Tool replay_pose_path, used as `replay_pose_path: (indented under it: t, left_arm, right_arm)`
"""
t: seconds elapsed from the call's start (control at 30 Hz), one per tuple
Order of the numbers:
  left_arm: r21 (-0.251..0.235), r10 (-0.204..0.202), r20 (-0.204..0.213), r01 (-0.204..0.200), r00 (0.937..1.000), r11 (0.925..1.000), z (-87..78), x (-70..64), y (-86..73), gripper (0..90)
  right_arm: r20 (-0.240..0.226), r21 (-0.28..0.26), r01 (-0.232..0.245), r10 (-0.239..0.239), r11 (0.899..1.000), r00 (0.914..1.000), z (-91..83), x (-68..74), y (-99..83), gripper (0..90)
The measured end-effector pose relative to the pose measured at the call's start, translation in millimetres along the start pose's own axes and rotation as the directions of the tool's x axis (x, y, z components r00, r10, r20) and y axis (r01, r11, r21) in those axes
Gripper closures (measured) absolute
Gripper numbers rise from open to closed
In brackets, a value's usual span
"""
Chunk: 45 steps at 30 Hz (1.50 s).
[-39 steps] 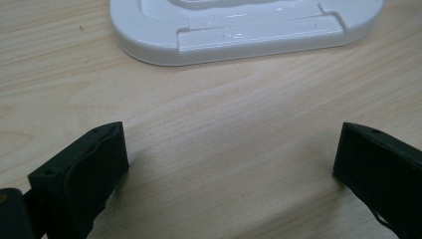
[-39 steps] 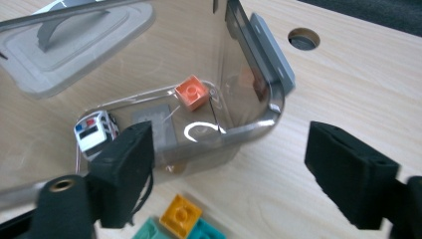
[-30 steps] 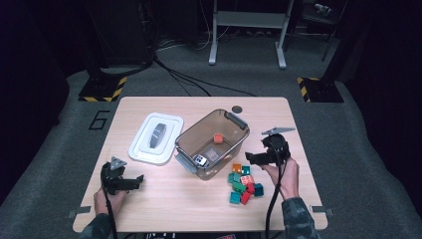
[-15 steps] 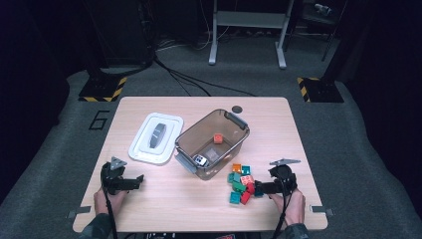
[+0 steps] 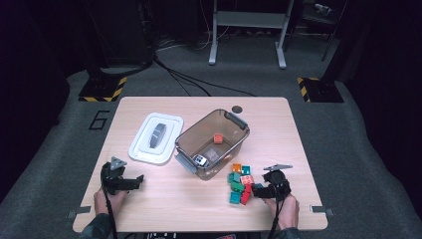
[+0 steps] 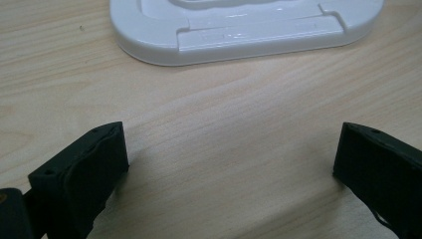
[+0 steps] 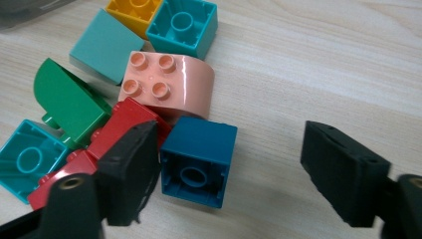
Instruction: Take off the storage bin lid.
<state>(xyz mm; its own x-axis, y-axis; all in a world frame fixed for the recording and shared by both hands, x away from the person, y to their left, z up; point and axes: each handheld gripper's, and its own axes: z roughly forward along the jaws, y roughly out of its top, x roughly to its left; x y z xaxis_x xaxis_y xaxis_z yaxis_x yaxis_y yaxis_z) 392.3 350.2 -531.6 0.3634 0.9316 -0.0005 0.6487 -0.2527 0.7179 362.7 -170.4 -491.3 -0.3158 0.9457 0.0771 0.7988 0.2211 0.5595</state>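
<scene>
While the right tool (image 7: pixel 231 164) sits low at the near right corner of the tabletop (image 5: pixel 278 119), jaws spread wide and holding nothing, dark blue brick (image 7: pixel 198 160) lies between them, hard against the left jaw, clear gap to the right jaw. Lies underside up, hollow socket facing the camera, roughly square so no real long axis to line up on. Flat side walls run about parallel to the jaw faces, judged good for a straight pinch.

Crowded on the far side: red brick (image 7: pixel 112 142) touching the blue one's left edge and partly behind the left jaw, pink rounded brick (image 7: pixel 169 84) touching its far edge. Green curved piece (image 7: pixel 67 102), teal bricks and a yellow one further out in the same pile. Risk judged: left jaw catching red along with blue when closing.

Seen from the high view, right tool (image 5: pixel 256 189) at the near edge of the brick pile (image 5: pixel 240 183), pile just beside the near right corner of the brown bin (image 5: pixel 234 144). Bin toward the far left of the tool, already carrying an orange brick (image 5: pixel 218 138) and a small toy car (image 5: pixel 200 160).

Left tool (image 5: pixel 130 182) near the near left corner, well apart from the pile, jaws wide and empty over bare wood, white lid (image 6: pixel 239 30) just ahead. Right hand clearly the nearer one for the pick.

Next move judged: close on blue, lift, carry far-left to bin.
</scene>
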Motion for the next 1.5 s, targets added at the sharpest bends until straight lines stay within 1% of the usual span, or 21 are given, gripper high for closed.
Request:
replay_pose_path:
  t: [0.03, 0.07, 0.1, 0.13, 0.17, 0.27, 0.37, 0.53, 0.57, 0.63, 0.77, 0.8, 0.83, 0.9, 0.93, 0.97, 1.0, 1.03, 1.13, 1.4, 1.5]
  left_arm:
    - [0.002, 0.002, 0.001, -0.002, 1.0000, 1.0000, -0.2, 0.2, 0.0, 0.3]
    - [0.002, 0.001, 0.000, -0.001, 1.0000, 1.0000, -0.1, 0.1, 0.0, 0.3]
    - [-0.004, -0.001, -0.002, 0.001, 1.0000, 1.0000, 0.3, -0.1, -0.2, 0.3]
    - [0.004, 0.000, 0.002, 0.000, 1.0000, 1.0000, -0.3, 0.1, 0.1, 0.3]
    - [0.001, -0.001, 0.001, 0.001, 1.0000, 1.0000, -0.1, 0.0, 0.0, 0.3]
    - [0.001, 0.001, 0.000, -0.001, 1.0000, 1.0000, -0.1, 0.0, 0.0, 0.3]
    - [0.001, 0.001, 0.001, -0.001, 1.0000, 1.0000, -0.1, 0.1, 0.0, 0.3]
    - [0.001, 0.001, 0.000, -0.001, 1.0000, 1.0000, -0.1, 0.1, -0.1, 0.3]
    - [-0.006, -0.005, -0.004, 0.005, 1.0000, 1.0000, 0.5, -0.4, -0.3, 0.3]
    - [-0.006, 0.000, -0.006, 0.000, 1.0000, 1.0000, 0.6, 0.0, -0.1, 0.3]
    - [0.007, 0.007, 0.000, -0.007, 1.0000, 1.0000, -0.5, 0.6, 0.4, 0.3]
    - [-0.006, 0.003, -0.006, -0.003, 1.0000, 1.0000, 0.5, 0.1, 0.0, 0.3]
    - [-0.003, 0.005, -0.004, -0.005, 1.0000, 1.0000, 0.3, 0.3, 0.1, 0.3]
    - [-0.005, 0.004, -0.006, -0.004, 1.0000, 1.0000, 0.5, 0.1, 0.0, 0.3]
    - [-0.006, 0.004, -0.006, -0.004, 1.0000, 1.0000, 0.5, 0.1, 0.0, 0.3]
    - [-0.005, 0.003, -0.005, -0.003, 1.0000, 1.0000, 0.5, 0.2, 0.0, 0.3]
    - [-0.006, 0.003, -0.008, -0.003, 1.0000, 1.0000, 0.5, 0.1, 0.0, 0.3]
    - [-0.006, 0.002, -0.006, -0.002, 1.0000, 1.0000, 0.6, 0.1, 0.0, 0.3]
    - [-0.006, 0.002, -0.006, -0.002, 1.0000, 1.0000, 0.6, 0.1, 0.0, 0.3]
    - [-0.004, 0.003, -0.009, -0.003, 1.0000, 1.0000, 0.5, 0.2, 0.1, 0.3]
    - [-0.006, 0.003, -0.009, -0.003, 1.0000, 1.0000, 0.6, 0.2, 0.0, 0.3]
  right_arm:
    - [-0.005, 0.006, -0.006, 0.006, 1.000, 1.0000, -0.4, 0.7, -0.6, 33.4]
    - [0.005, 0.000, 0.008, -0.008, 1.000, 1.0000, -0.1, 0.0, -1.3, 35.6]
    - [0.008, 0.004, -0.007, 0.007, 1.000, 0.9999, -0.9, 1.4, -2.2, 38.0]
    - [0.005, 0.000, 0.002, -0.002, 1.000, 1.0000, -0.9, 0.1, -2.9, 40.3]
    - [0.010, 0.006, -0.016, 0.016, 1.000, 0.9998, -1.9, 0.9, -3.5, 44.4]
    - [0.009, -0.003, -0.006, 0.006, 1.000, 0.9999, -3.2, -1.2, -4.3, 52.0]
    - [0.013, -0.004, -0.018, 0.018, 1.000, 0.9998, -4.9, -1.8, -5.2, 57.8]
    - [0.010, -0.029, -0.005, 0.005, 1.000, 0.9999, -5.2, -6.6, -6.4, 59.1]
    - [0.012, -0.029, -0.017, 0.017, 0.999, 0.9998, -5.7, -6.5, -6.6, 59.1]
    - [0.005, -0.042, -0.022, 0.022, 0.999, 0.9998, -5.8, -8.9, -7.5, 59.1]
    - [0.010, -0.065, -0.019, 0.020, 0.998, 0.9998, -9.2, -11.8, -6.3, 59.2]
    - [0.006, -0.063, -0.030, 0.030, 0.998, 0.9995, -10.2, -11.0, -5.9, 59.2]
    - [0.010, -0.071, -0.017, 0.018, 0.997, 0.9998, -11.3, -12.8, -4.5, 59.2]
    - [0.012, -0.075, -0.016, 0.016, 0.997, 0.9998, -14.5, -14.6, -1.4, 59.2]
    - [0.011, -0.080, -0.017, 0.018, 0.997, 0.9998, -15.3, -15.3, -0.3, 59.2]
    - [0.008, -0.077, -0.032, 0.032, 0.997, 0.9994, -17.2, -15.6, 1.3, 59.2]
    - [0.009, -0.090, -0.012, 0.013, 0.996, 0.9999, -17.2, -17.9, 2.6, 59.2]
    - [0.007, -0.087, -0.021, 0.022, 0.996, 0.9997, -18.7, -18.0, 4.5, 59.2]
    - [0.010, -0.097, -0.008, 0.009, 0.995, 0.9999, -20.8, -20.4, 9.5, 59.2]
    - [0.011, -0.111, -0.006, 0.007, 0.994, 0.9999, -30.1, -21.3, 24.6, 59.2]
    - [0.001, -0.124, -0.001, 0.001, 0.992, 1.0000, -34.5, -22.2, 32.0, 59.2]
